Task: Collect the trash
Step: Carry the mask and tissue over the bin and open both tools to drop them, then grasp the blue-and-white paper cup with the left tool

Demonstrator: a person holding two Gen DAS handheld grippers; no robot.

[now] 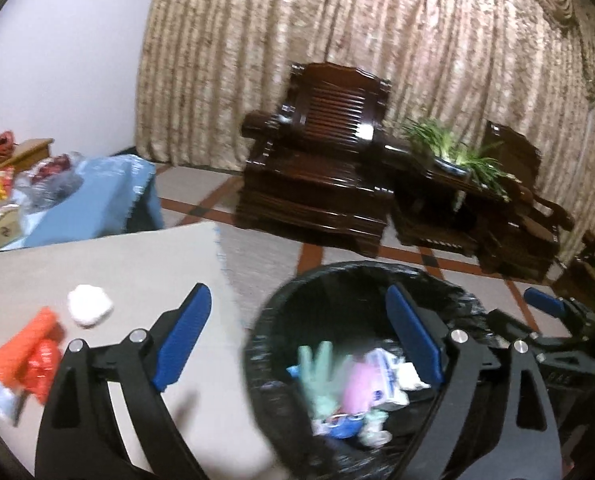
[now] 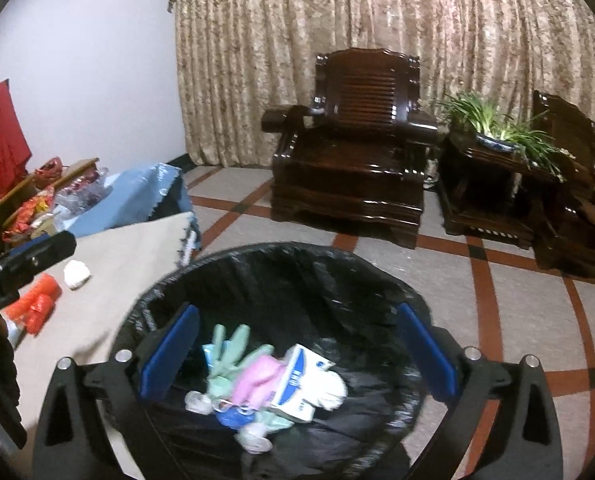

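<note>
A bin with a black liner (image 1: 281,304) (image 2: 257,264) stands beside the beige table (image 1: 97,264) (image 2: 109,304). It holds a green glove (image 1: 317,364) (image 2: 229,344), a pink item (image 2: 257,376) and a white-blue packet (image 2: 301,384). On the table lie a white crumpled wad (image 1: 89,305) (image 2: 76,274) and an orange wrapper (image 1: 29,356) (image 2: 37,304). My left gripper (image 1: 297,332) is open and empty, straddling the table edge and bin rim. My right gripper (image 2: 297,352) is open and empty above the bin.
A blue-clothed table (image 1: 97,196) (image 2: 137,196) with snack packs stands at the left. Dark wooden armchairs (image 1: 321,160) (image 2: 353,152) and a side table with a potted plant (image 2: 493,128) stand before the curtain on a tiled floor.
</note>
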